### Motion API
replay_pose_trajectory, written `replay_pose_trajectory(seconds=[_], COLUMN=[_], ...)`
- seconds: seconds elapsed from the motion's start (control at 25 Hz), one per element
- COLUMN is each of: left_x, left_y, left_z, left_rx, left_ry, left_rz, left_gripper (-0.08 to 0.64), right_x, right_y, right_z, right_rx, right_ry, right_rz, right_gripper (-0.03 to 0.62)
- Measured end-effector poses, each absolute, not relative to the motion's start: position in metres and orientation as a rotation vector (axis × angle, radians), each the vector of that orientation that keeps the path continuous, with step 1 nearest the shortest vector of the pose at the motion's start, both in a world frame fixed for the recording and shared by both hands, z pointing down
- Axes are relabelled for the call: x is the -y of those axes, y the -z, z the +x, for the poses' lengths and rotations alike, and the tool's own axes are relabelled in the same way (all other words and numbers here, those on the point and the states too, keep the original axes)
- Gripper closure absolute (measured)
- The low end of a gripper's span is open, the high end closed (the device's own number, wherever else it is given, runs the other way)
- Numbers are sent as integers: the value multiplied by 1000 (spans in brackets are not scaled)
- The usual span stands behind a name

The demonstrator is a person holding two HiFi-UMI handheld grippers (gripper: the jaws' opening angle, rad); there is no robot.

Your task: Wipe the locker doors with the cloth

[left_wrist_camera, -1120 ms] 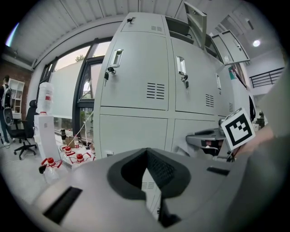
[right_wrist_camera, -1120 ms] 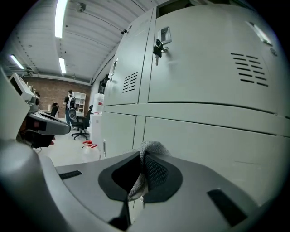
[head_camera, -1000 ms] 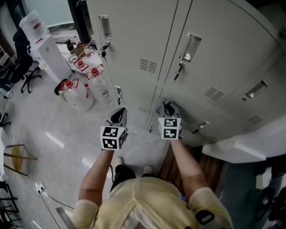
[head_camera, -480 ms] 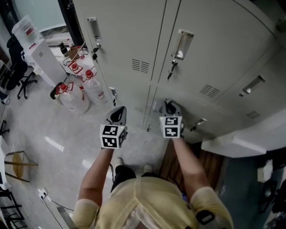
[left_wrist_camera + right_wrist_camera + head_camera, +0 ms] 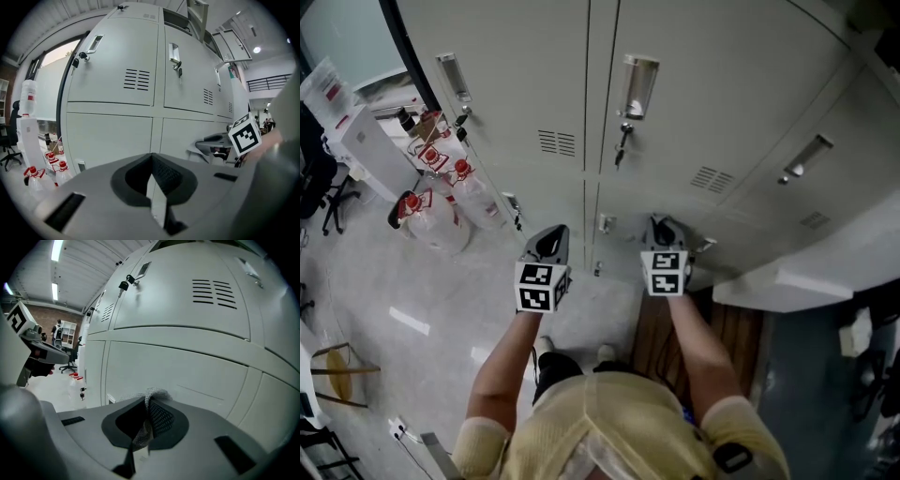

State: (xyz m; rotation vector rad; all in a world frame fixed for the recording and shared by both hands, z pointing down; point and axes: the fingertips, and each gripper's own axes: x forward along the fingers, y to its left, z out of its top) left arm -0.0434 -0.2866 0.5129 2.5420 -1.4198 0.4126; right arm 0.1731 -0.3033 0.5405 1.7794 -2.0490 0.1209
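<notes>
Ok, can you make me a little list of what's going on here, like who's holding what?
place: grey locker doors, all shut
left hand-held gripper: shut, holding nothing
right hand-held gripper: shut on the cloth
cloth: grey mesh, bunched between the jaws, pointing low at the locker doors
floor: water bottles with red caps, left of the lockers

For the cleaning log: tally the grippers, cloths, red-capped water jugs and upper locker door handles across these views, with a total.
Grippers: 2, left gripper and right gripper
Cloth: 1, pinched in the right gripper
Red-capped water jugs: 3
Upper locker door handles: 3
Total: 9
</notes>
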Motion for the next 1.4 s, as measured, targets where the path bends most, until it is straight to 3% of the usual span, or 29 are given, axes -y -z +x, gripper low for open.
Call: replay_pose_trajectory(seconds=[0.88,1.4], left_x=[276,268], left_y=[-523,-524], left_z=[41,14], left_rx=[1194,1241], left_ry=[-450,-425], left_rz=[2649,2645], left_gripper=[558,558], right_x=[266,252], right_y=[-545,-535], right_z=[277,209], right_rx=[1858,2040], right_ry=[-154,-140], right_rz=[1941,1834], right_gripper=[588,588])
